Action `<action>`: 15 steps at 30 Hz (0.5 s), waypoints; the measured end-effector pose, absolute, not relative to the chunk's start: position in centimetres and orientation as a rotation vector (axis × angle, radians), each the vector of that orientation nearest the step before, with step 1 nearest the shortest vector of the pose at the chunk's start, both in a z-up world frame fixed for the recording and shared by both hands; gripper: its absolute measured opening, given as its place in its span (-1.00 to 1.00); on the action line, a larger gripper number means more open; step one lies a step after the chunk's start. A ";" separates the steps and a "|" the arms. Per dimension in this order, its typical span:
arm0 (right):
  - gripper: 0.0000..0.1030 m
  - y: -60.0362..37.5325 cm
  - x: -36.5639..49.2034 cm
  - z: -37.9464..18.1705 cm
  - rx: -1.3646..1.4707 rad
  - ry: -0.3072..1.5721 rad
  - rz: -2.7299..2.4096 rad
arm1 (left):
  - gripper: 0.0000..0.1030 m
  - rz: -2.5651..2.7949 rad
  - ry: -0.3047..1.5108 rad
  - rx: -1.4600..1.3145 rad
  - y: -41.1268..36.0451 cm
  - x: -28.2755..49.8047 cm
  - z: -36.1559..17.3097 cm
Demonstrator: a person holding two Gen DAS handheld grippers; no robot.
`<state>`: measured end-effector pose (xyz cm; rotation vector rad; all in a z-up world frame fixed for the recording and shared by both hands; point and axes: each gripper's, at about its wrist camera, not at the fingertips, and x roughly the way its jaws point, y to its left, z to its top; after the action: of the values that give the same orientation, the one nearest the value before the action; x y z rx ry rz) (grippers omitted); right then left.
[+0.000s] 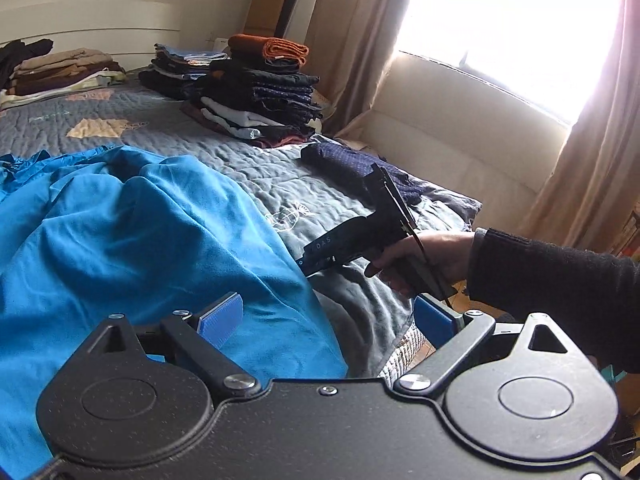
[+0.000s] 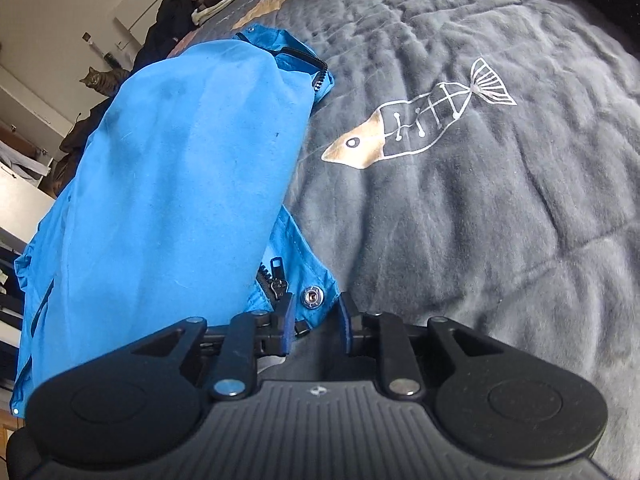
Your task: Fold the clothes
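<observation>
A bright blue zip jacket (image 1: 120,240) lies rumpled on the grey quilted bedspread (image 1: 280,168). My left gripper (image 1: 328,320) hovers wide open over the jacket's near right edge, with nothing between its blue pads (image 1: 220,318). A hand in a dark sleeve (image 1: 432,256) holds my right gripper (image 1: 310,265) at the jacket's right edge. In the right wrist view the jacket (image 2: 172,180) lies folded lengthwise. Its hem corner, with a metal snap (image 2: 311,296) and the zip end (image 2: 276,280), sits between the tips of my right gripper (image 2: 316,328). The jaws stand narrowly apart and do not press on it.
Two tall stacks of folded clothes (image 1: 256,96) stand at the far side of the bed, and a lower stack (image 1: 60,72) at the far left. A dark navy garment (image 1: 360,168) lies near the right edge. A cat (image 2: 100,80) sits beyond the bed. The bedspread (image 2: 480,240) has fish motifs.
</observation>
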<state>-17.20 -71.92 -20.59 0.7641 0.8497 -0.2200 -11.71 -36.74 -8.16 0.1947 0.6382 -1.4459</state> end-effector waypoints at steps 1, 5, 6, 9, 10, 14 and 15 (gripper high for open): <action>-0.47 -72.0 -17.3 -20.5 0.764 0.852 -0.210 | 0.86 -1.446 0.637 0.190 -36.7 -11.7 -8.1; 0.35 -71.9 -17.8 -20.1 0.774 0.848 -0.158 | 0.86 -1.452 0.636 0.194 -36.9 -11.8 -8.3; 0.51 -71.8 -17.8 -20.0 0.783 0.841 -0.139 | 0.86 -1.454 0.636 0.195 -36.9 -11.8 -8.3; 0.59 -71.6 -17.3 -20.3 0.807 0.833 -0.137 | 0.86 -1.457 0.632 0.207 -37.0 -12.0 -8.5; 0.59 -71.5 -17.0 -20.5 0.812 0.825 -0.140 | 0.86 -1.457 0.629 0.211 -37.0 -12.1 -8.5; 0.51 -71.2 -15.9 -20.5 0.806 0.804 -0.156 | 0.86 -1.456 0.631 0.206 -37.0 -12.1 -8.6; 0.50 -71.1 -15.4 -20.6 0.791 0.808 -0.160 | 0.86 -1.454 0.633 0.203 -37.0 -12.1 -8.6</action>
<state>-15.44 -71.06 -20.60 0.7911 0.8082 -0.1598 -12.08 -36.99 -8.59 0.2029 0.6327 -1.4542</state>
